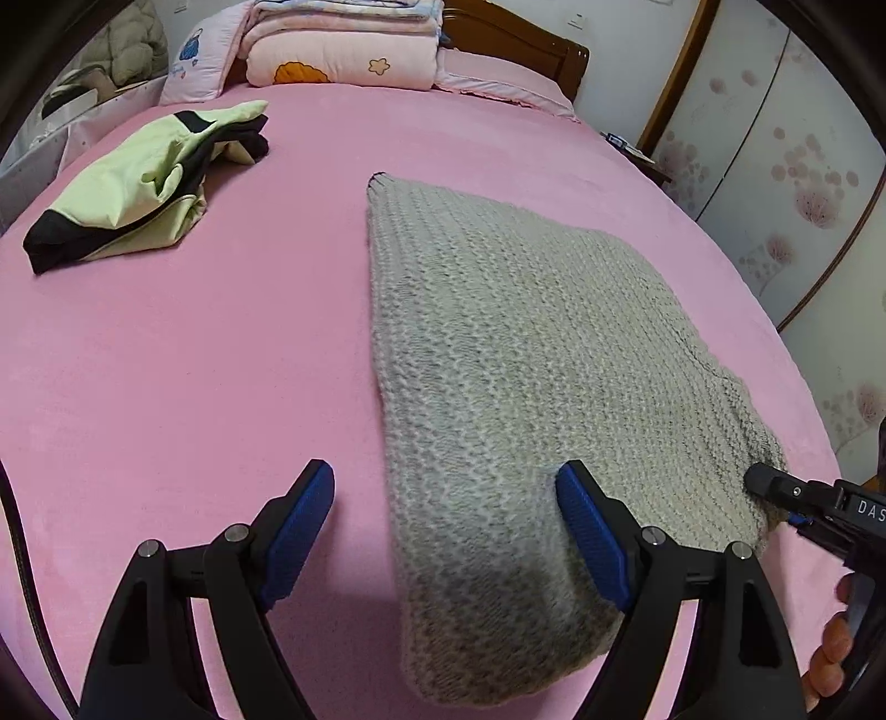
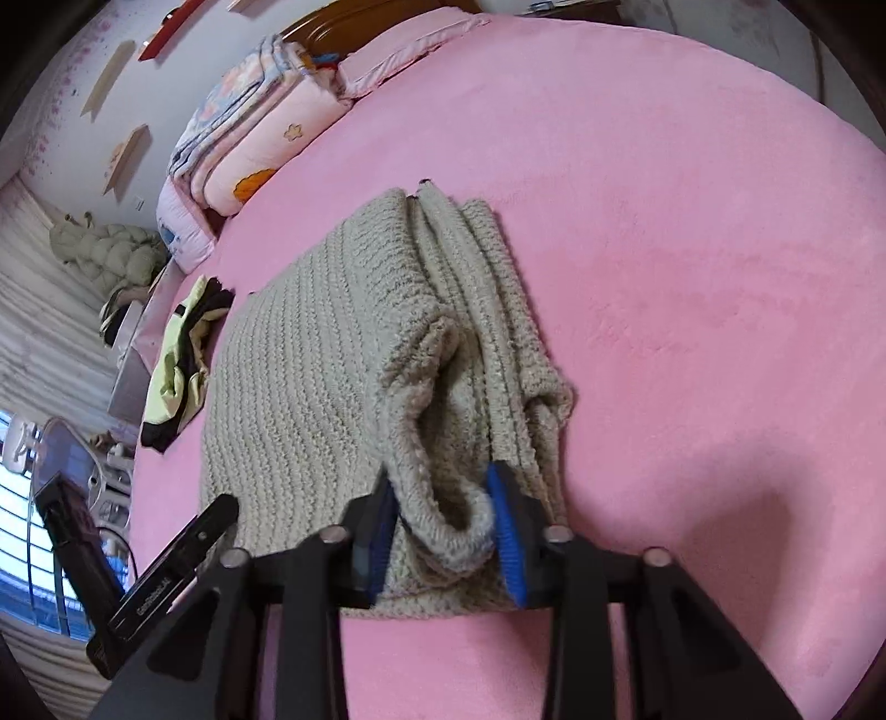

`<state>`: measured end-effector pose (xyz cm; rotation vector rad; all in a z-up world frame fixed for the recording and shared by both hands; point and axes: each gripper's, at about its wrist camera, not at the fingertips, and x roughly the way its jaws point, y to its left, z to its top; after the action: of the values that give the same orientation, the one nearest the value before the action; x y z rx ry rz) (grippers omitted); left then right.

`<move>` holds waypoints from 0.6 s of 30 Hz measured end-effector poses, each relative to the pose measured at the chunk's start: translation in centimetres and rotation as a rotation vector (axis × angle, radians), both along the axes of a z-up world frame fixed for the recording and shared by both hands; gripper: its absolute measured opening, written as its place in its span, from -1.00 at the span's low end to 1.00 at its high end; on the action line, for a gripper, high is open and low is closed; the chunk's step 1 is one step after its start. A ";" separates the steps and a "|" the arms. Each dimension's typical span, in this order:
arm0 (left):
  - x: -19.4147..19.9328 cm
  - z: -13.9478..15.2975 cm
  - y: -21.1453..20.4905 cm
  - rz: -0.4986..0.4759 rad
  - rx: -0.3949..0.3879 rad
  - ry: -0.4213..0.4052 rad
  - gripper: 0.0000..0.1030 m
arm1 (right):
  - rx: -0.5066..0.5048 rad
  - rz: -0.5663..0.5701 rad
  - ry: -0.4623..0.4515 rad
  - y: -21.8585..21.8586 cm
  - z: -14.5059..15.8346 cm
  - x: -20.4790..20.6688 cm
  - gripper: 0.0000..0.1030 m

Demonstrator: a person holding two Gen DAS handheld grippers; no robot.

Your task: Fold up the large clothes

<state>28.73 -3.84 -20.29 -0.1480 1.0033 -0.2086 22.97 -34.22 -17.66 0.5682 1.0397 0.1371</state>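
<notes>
The sweater (image 1: 515,354) is a chunky grey-beige knit with a ribbed, bumpy surface, folded into a thick oblong pad. Its layered edges form ridges along one side (image 2: 487,310), and a rolled loop of knit bulges at the near end. It lies on the bed (image 1: 183,360), toward the near edge.

The left gripper (image 1: 446,531) points steeply down with its jaws wide apart. One blue ribbed pad (image 1: 590,531) rests against the sweater's top surface; the other (image 1: 302,526) stands over bare sheet. Nothing is clamped.

The right gripper (image 2: 446,531) also angles down. Its jaws are narrowly set, with the rolled loop of knit pinched between the blue pads (image 2: 506,531). Fingers (image 1: 830,648) of the person's hand show behind it.

The bed carries a smooth, plush pink sheet. A pale green and black garment (image 1: 138,188) lies crumpled well apart from the sweater. Folded pink quilts (image 1: 343,50) are stacked at the wooden headboard (image 1: 531,44). A floral wardrobe door (image 1: 775,166) stands beside the bed.
</notes>
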 end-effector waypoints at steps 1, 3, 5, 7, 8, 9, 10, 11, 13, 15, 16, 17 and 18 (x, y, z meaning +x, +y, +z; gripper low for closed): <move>0.0 0.2 -0.2 -0.005 0.004 -0.003 0.59 | -0.015 0.003 -0.012 0.1 0.5 -0.2 -0.72; 0.1 0.5 -0.4 -0.016 0.014 -0.015 0.59 | -0.069 0.006 -0.062 0.3 2.0 -0.9 -0.74; -0.2 1.0 -0.9 -0.030 0.018 -0.035 0.59 | -0.112 -0.002 -0.118 0.3 3.7 -2.5 -0.75; -0.7 1.4 -1.3 -0.046 0.020 -0.049 0.59 | -0.122 -0.016 -0.135 0.2 4.2 -4.1 -0.75; -0.9 1.3 -1.6 -0.058 0.019 -0.048 0.59 | -0.151 -0.027 -0.129 0.4 4.0 -5.0 -0.75; -1.0 1.2 -1.8 -0.066 0.019 -0.042 0.59 | -0.183 -0.033 -0.118 0.6 3.5 -5.5 -0.75; -1.2 0.9 -2.0 -0.073 0.020 -0.035 0.59 | -0.207 -0.031 -0.101 0.9 2.9 -5.7 -0.75; -1.3 0.5 -2.3 -0.078 0.026 -0.026 0.59 | -0.225 -0.029 -0.080 1.0 2.0 -5.7 -0.75; -1.7 -0.4 -2.9 -0.091 0.042 -0.004 0.59 | -0.243 -0.043 -0.038 1.1 -0.1 -5.5 -0.75; -1.9 -1.3 -3.4 -0.107 0.056 0.005 0.59 | -0.266 -0.058 -0.028 1.3 -1.1 -5.1 -0.72; -2.0 -1.4 -3.5 -0.108 0.066 0.004 0.59 | -0.277 -0.060 -0.027 1.4 -1.1 -4.9 -0.69; -2.0 -1.4 -3.4 -0.109 0.071 0.004 0.59 | -0.293 -0.059 -0.024 1.6 -1.1 -4.8 -0.68; -1.9 -1.1 -3.4 -0.112 0.069 0.008 0.59 | -0.312 -0.060 -0.021 1.7 -0.7 -4.8 -0.58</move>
<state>26.79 -7.23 -21.41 -0.0297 1.0264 -0.2748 18.17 -32.53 -18.34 0.3132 0.9990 -0.0721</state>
